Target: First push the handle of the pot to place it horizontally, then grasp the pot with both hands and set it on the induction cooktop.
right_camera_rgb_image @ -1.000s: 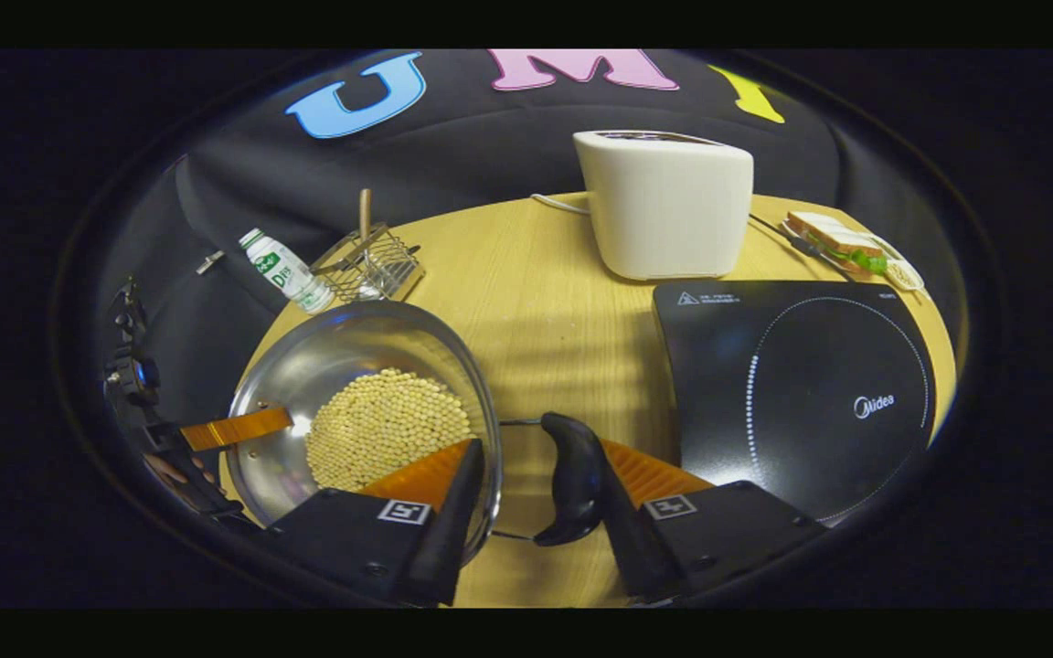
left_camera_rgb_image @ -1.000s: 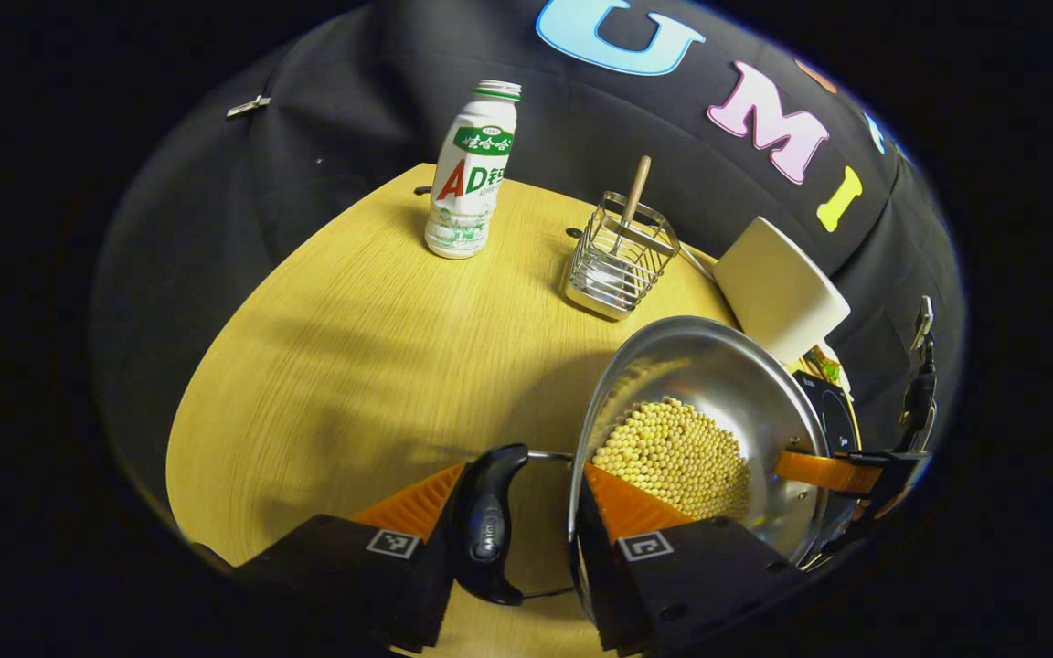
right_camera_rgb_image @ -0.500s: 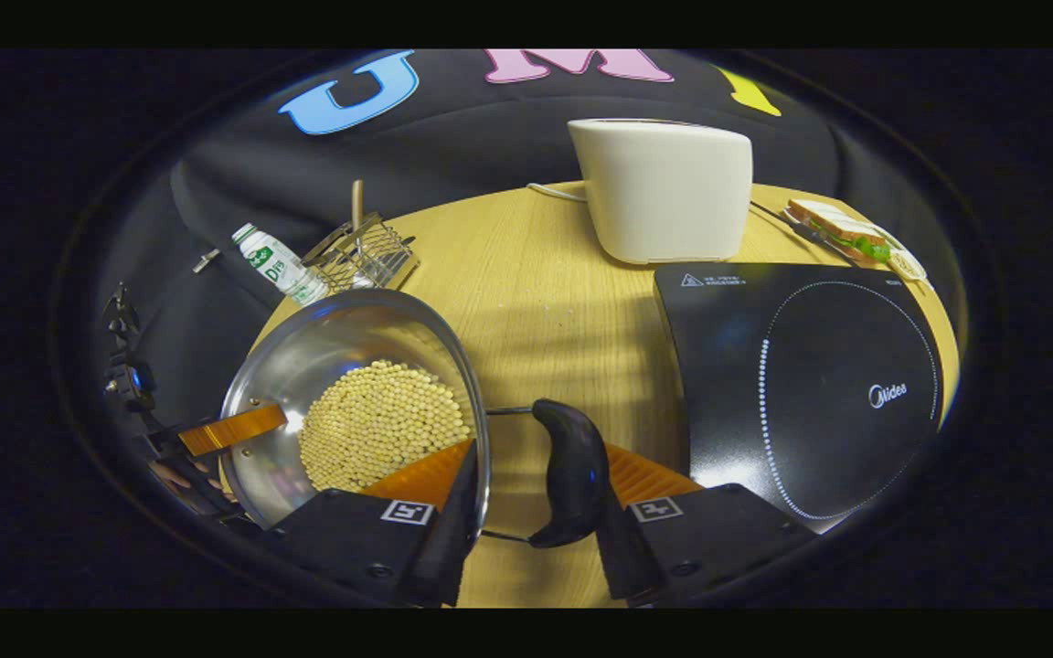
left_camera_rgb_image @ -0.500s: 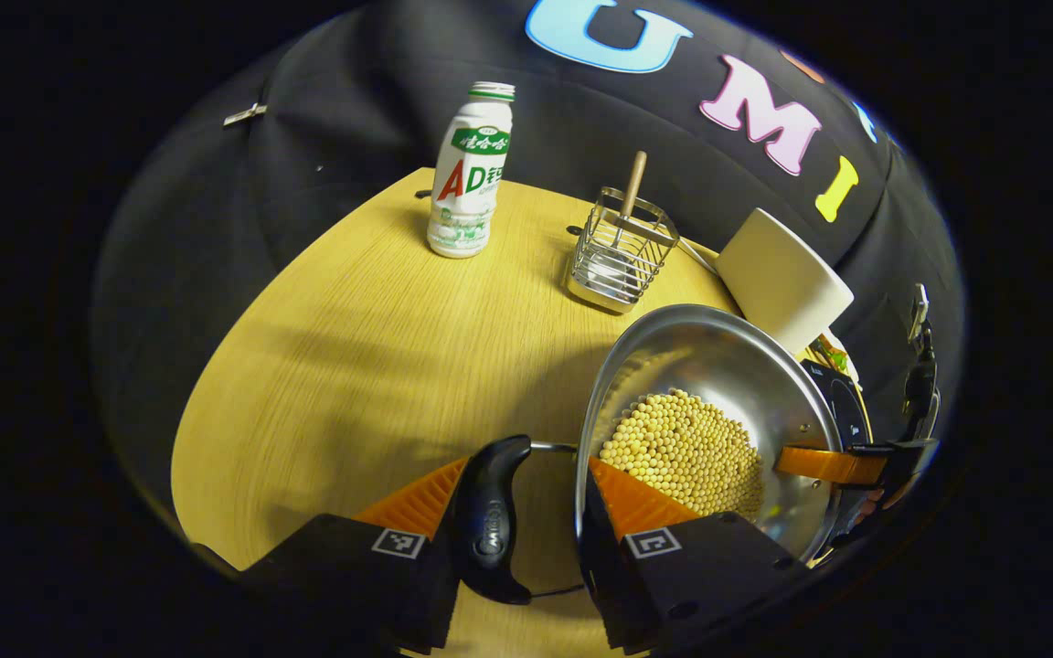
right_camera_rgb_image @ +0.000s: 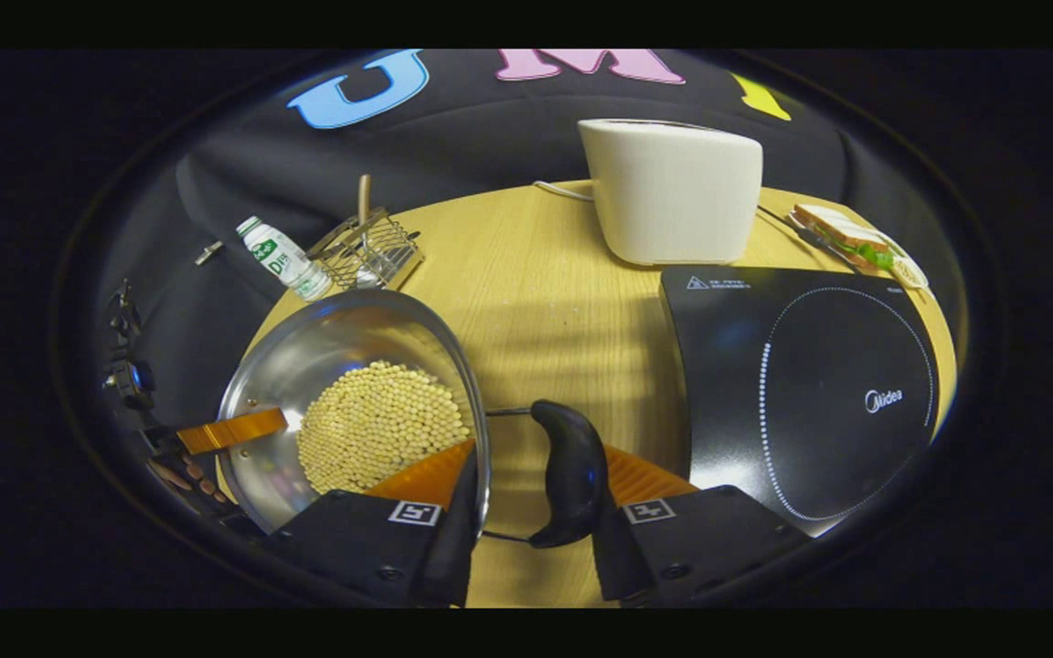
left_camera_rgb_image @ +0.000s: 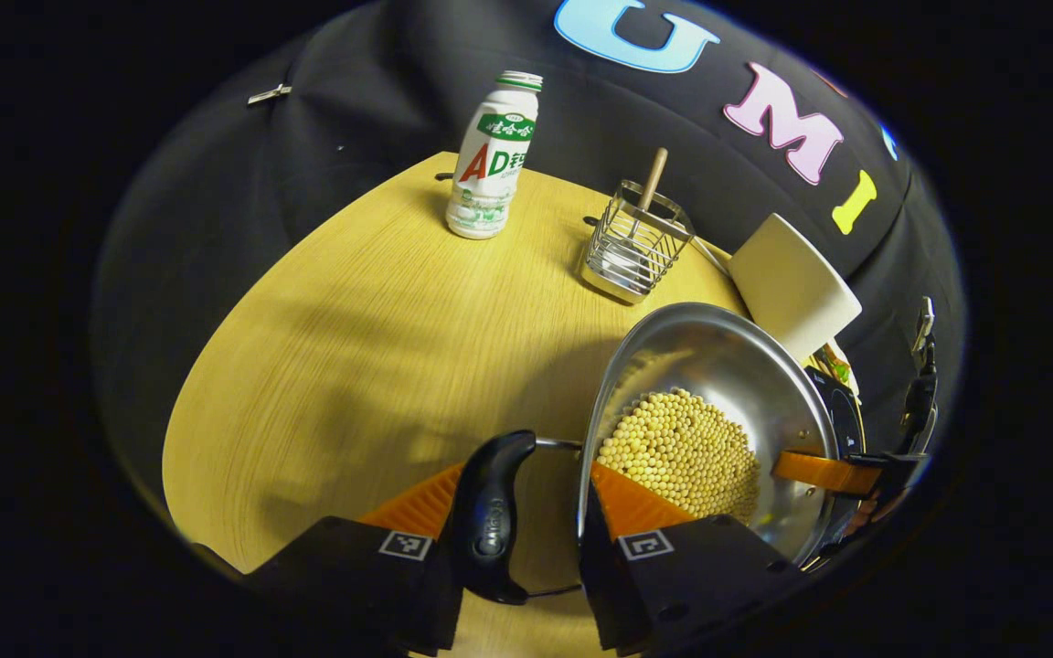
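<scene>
Wooden tabletop (right_camera_rgb_image: 545, 274) under black booth wall. Pot (right_camera_rgb_image: 307, 366) with beans (right_camera_rgb_image: 380, 425) sits between both tools, well apart from induction cooktop (right_camera_rgb_image: 810, 384) at right edge. Right tool (right_camera_rgb_image: 531, 512) straddles right handle (right_camera_rgb_image: 568, 471): one finger inside rim, other outside handle loop; whether pads press, cannot tell. Left tool (left_camera_rgb_image: 517, 512) likewise astride left handle (left_camera_rgb_image: 490, 512). Judgement: pot's handle axis points toward cooktop, which lies beyond right tool, so carry goes sideways along it, right hand leading.

Bottle (left_camera_rgb_image: 493, 161), wire basket (left_camera_rgb_image: 633, 250), toaster (right_camera_rgb_image: 673, 190), sandwich (right_camera_rgb_image: 845, 238)
</scene>
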`<action>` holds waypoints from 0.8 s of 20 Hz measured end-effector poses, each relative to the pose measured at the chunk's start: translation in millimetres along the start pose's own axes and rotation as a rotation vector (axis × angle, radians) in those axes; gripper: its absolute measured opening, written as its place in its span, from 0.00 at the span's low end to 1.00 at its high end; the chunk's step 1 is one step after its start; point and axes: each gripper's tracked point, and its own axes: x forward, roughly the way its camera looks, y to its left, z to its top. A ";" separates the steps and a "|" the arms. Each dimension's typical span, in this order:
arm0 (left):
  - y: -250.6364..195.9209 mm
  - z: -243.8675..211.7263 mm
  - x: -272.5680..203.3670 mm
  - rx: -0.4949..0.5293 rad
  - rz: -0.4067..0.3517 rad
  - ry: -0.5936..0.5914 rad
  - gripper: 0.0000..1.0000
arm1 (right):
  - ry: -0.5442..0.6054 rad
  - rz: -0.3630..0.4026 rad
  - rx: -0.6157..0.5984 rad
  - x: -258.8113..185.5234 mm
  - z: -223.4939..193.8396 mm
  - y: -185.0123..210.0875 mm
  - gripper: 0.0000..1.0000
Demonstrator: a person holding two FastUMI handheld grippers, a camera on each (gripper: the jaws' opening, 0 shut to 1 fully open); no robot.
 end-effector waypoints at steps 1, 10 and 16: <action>-0.9 -2.3 -3.8 -0.008 0.000 0.005 0.59 | 0.000 0.001 0.002 -2.9 0.7 0.9 0.57; -27.8 8.1 -49.3 -0.010 -0.035 -0.042 0.58 | -0.048 -0.011 -0.020 -63.2 20.8 0.1 0.56; -78.0 14.2 -76.0 0.011 -0.080 -0.073 0.59 | -0.110 -0.020 -0.019 -114.2 41.2 -27.5 0.57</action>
